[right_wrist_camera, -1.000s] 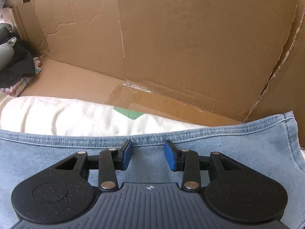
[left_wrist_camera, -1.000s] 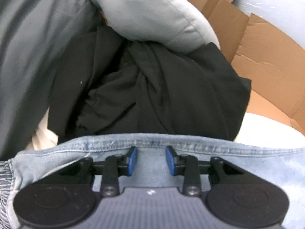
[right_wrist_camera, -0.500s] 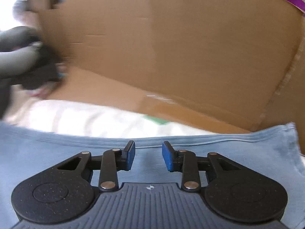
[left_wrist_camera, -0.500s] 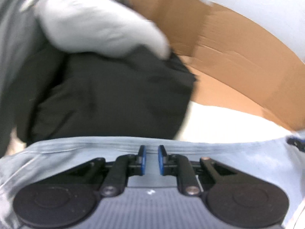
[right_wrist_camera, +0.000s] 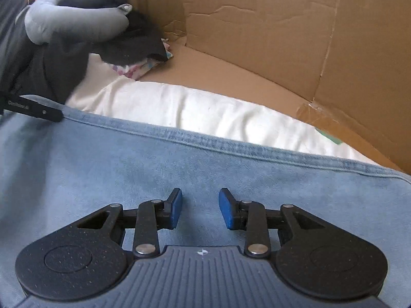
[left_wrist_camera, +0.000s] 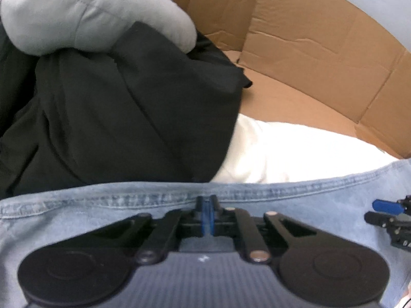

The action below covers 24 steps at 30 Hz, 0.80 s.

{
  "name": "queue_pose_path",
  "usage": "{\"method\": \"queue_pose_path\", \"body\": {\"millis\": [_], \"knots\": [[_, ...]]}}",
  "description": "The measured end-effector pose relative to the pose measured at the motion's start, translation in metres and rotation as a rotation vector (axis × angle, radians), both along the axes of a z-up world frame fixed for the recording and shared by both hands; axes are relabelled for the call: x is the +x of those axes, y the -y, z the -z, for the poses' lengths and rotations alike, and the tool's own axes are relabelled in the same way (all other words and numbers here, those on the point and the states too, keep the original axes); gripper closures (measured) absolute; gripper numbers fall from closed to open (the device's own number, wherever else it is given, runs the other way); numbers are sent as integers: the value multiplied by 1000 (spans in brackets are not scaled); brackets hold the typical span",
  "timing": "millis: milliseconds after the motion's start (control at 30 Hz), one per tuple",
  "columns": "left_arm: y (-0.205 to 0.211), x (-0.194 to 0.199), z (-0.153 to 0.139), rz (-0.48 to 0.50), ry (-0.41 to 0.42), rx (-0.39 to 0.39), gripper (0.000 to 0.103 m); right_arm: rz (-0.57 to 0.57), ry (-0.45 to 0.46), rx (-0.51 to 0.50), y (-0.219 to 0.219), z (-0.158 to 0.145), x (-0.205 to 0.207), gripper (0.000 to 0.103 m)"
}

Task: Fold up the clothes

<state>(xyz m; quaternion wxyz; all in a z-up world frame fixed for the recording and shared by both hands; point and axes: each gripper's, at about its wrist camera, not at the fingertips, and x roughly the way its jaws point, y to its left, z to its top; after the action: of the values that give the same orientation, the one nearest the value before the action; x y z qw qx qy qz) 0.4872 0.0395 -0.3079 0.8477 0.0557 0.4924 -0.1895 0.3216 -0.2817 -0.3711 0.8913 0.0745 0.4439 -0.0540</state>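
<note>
Denim garment (right_wrist_camera: 108, 169), pale blue with a stitched hem, lies spread directly under both grippers: the left gripper (left_wrist_camera: 206, 214) has just closed its jaws, blue pads together at the hem, though whether cloth is pinched between them cannot be told, while the right gripper (right_wrist_camera: 200, 211) holds its jaws apart above the flat fabric. Beyond the hem lies a white sheet (right_wrist_camera: 205, 110), with a black garment (left_wrist_camera: 123, 118) and a grey padded cushion (left_wrist_camera: 84, 18) to the left, and a cardboard box (right_wrist_camera: 269, 33) stands behind everything.

bright daylight from the far left. the white bedding (left_wrist_camera: 295, 151) blows out to glare, and the black cloth (left_wrist_camera: 128, 118) loses its detail. fisheye bends the cardboard (right_wrist_camera: 257, 25) edges; corners vignette dark. slight blur on the left.
</note>
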Motion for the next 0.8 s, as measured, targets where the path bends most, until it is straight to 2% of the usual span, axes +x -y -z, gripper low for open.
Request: {"method": "queue_pose_path", "body": {"millis": [133, 300, 500, 567, 700, 800], "knots": [[1, -3, -5, -2, 0, -11, 100, 25, 20, -23, -2, 6, 18, 63], [18, -22, -15, 69, -13, -79, 98, 41, 52, -47, 0, 9, 35, 64], [52, -39, 0, 164, -46, -75, 98, 75, 57, -65, -2, 9, 47, 64], [60, -43, 4, 179, -50, -74, 94, 70, 61, -95, -6, 9, 51, 64], [71, -52, 5, 167, -37, -68, 94, 116, 65, -41, 4, 5, 58, 65], [85, -33, 13, 152, -30, -53, 95, 190, 73, 43, 19, -4, 59, 77]]}}
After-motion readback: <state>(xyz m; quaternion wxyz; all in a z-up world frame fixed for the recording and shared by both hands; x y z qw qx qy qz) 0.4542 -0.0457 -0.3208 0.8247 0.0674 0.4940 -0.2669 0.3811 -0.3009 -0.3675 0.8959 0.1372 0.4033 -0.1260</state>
